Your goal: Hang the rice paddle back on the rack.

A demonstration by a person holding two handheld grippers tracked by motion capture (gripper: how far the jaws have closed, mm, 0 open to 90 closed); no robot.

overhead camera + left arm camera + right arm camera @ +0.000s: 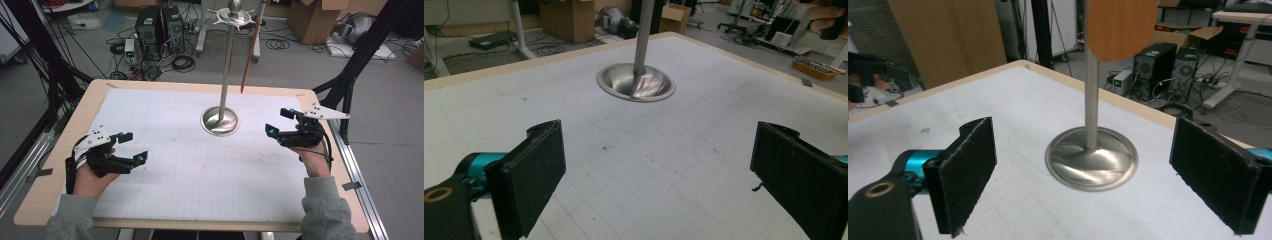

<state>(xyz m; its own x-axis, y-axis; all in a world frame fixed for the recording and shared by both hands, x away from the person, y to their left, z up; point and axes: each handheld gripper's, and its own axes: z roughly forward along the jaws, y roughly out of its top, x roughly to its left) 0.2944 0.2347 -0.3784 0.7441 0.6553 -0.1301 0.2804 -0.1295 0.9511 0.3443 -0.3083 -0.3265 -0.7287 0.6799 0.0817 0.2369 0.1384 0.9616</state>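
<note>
Table [60,165]: sheet [165,165] on top, covering most of it. Stand [220,121]: on the sheet, toward the far side, between my two grippers. Spatula [251,47]: hanging from the stand's top, right of the pole. My left gripper [131,147]: near left. My right gripper [276,121]: just right of the stand's base.

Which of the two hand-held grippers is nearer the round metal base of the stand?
The right gripper: its open jaws sit just right of the shiny round metal base, while the left gripper hangs lower left, farther off across the white gridded mat.
</note>
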